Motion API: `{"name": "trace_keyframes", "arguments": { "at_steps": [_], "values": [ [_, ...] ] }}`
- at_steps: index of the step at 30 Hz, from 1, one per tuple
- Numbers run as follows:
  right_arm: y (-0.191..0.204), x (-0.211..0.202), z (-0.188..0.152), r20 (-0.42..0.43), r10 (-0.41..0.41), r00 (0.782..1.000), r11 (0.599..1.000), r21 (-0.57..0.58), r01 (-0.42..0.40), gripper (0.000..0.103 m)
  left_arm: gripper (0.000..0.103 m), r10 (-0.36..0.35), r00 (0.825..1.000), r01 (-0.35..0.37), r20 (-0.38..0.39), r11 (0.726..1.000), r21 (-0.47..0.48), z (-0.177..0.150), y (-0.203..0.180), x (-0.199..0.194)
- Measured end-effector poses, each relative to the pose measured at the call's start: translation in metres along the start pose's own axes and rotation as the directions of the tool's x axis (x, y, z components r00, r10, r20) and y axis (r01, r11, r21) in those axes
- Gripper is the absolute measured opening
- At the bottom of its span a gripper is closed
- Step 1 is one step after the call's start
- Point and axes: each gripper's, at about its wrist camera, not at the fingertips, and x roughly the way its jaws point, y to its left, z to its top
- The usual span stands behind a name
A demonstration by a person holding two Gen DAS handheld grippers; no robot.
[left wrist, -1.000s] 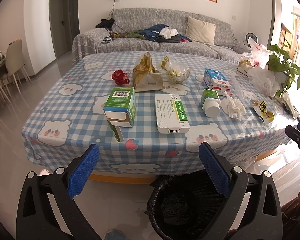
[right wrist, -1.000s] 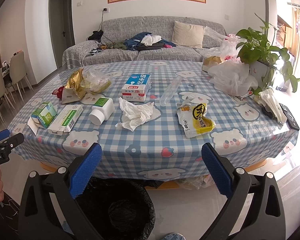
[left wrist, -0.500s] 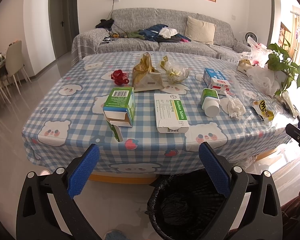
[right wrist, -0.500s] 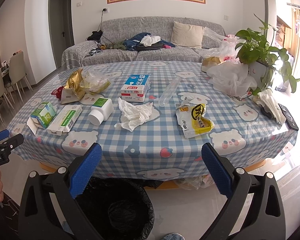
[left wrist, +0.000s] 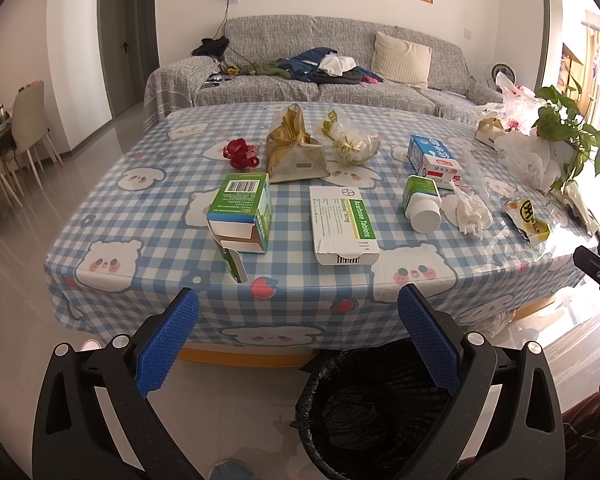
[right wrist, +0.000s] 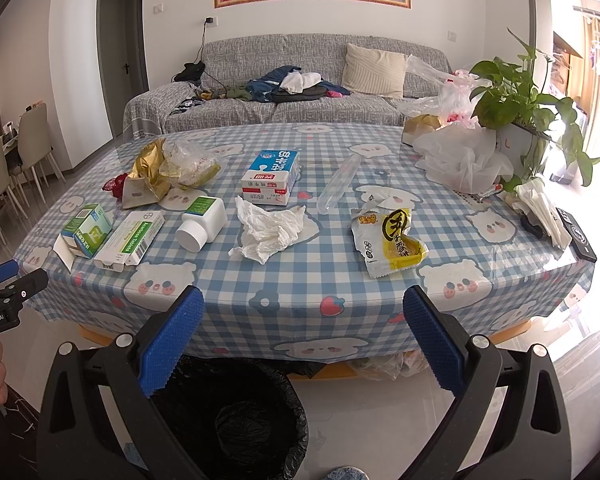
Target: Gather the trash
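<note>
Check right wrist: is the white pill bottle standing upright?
No, the white pill bottle lies on its side beside the crumpled tissue.

Both wrist views set low before the desk's [left wrist: 148, 216] near edge, facing across it toward the sofa [right wrist: 300, 108]. Left view nearer the left corner, right view [right wrist: 500, 280] nearer the right. Shared: desk top, bin [left wrist: 380, 408] [right wrist: 236, 416] below.

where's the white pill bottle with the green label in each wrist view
Left wrist: the white pill bottle lies on its side right of centre, cap toward the camera, just left of the crumpled tissue.
Right wrist: the bottle is left of centre, again just left of the tissue.
Shared landmark: the blue and white milk carton just behind it.
</note>
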Motion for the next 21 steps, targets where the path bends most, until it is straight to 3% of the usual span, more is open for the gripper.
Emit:
{"name": "trace_keyframes", "arguments": {
  "at_steps": [12,21],
  "values": [
    [-0.001,-0.002,0.005,0.005,0.005,1.000,1.000,-0.001,-0.005,0.095,0.097,0.002,1.000,-0.002,-0.001,1.000,0.002,0.000,0.000,0.000],
    [0.022,0.009,0.015,0.008,0.015,1.000,0.999,-0.034,-0.015,0.095,0.097,0.003,1.000,-0.003,-0.009,1.000,0.000,0.008,0.005,0.012]
  ]
}}
